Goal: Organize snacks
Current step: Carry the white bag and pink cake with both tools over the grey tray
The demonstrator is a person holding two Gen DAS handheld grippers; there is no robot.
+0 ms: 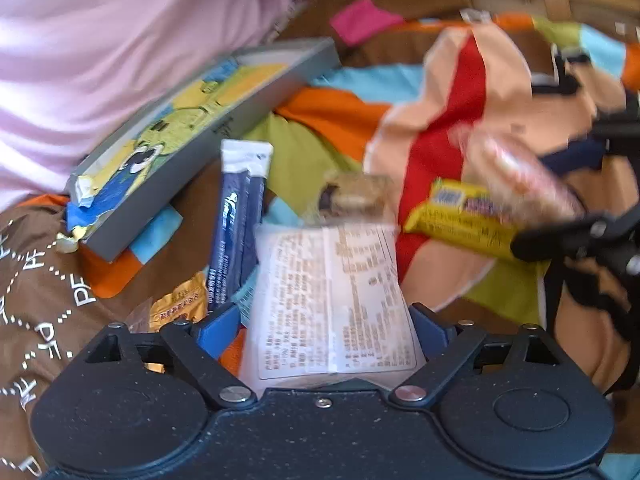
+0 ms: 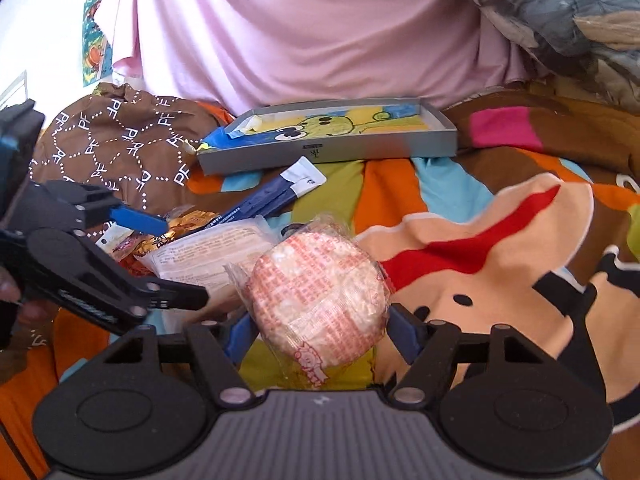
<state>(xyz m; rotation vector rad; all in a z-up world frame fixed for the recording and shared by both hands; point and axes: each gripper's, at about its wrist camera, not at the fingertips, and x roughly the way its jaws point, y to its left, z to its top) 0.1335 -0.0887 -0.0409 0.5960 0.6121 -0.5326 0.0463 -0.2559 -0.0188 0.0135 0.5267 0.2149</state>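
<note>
While your left wrist view fills its lower centre with the white printed packet (image 1: 332, 300) pinched between the blue fingers of your left claw (image 1: 326, 320), only your right wrist view shows that claw from the side: the left claw (image 2: 176, 256) reaches in from the left edge, one blue finger above the packet (image 2: 212, 252) and one black arm below it. Your right claw (image 2: 320, 332) is closed on the round rice cracker (image 2: 320, 292) in clear wrap, lower centre of its own frame; in the left view the same cracker (image 1: 516, 172) appears blurred at the right, just above a yellow snack bar (image 1: 460, 220) that the right view does not show. Both views show the grey tray (image 1: 200, 136) with the green cartoon lining, lying on the colourful bedspread (image 1: 320, 120) in front of pink fabric (image 2: 300, 32). Dark blue stick sachets (image 1: 236, 220) lie between tray and packet, a gold wrapper (image 1: 180, 300) beside them. Both claws point across the bed, roughly level.
</note>
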